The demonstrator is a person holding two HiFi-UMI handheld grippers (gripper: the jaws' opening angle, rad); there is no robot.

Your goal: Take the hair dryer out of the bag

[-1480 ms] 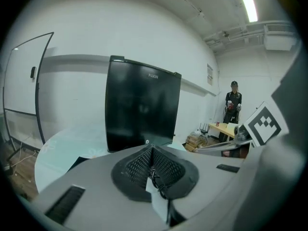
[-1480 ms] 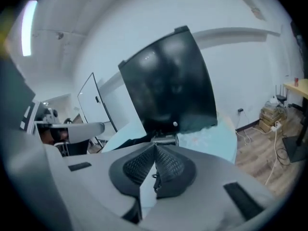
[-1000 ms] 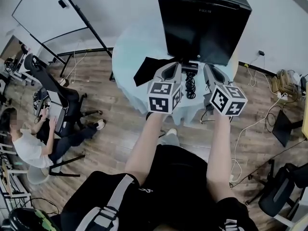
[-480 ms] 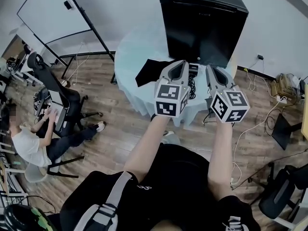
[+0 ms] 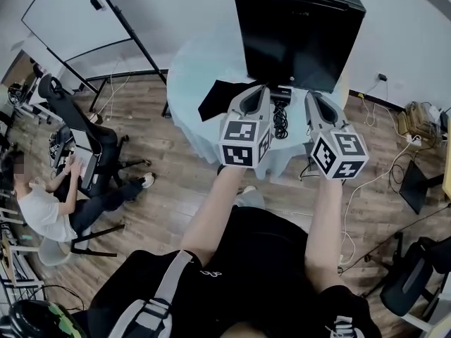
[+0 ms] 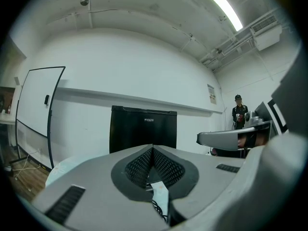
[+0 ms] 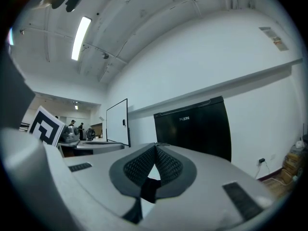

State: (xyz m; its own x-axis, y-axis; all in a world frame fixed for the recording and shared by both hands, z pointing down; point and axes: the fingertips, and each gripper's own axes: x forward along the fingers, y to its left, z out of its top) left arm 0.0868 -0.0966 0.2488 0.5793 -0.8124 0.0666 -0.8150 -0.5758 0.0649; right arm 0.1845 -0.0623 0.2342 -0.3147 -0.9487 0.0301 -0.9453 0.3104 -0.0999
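My left fingers (image 5: 262,94) and right fingers (image 5: 312,98) are both clenched on nothing, level above the table (image 5: 190,69). What looks like the dryer (image 5: 280,97), with its cord (image 5: 280,124), lies between them, outside the flat bag (image 5: 217,96) left of my left fingers. I judge the removal done.

The black cabinet (image 7: 192,129) bears white lettering, too small to read.

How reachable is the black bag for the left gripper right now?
Probably yes: the black bag lies flat on the table, just left of the left gripper, nothing between them. Its jaws are shut, so they'd have to open first.
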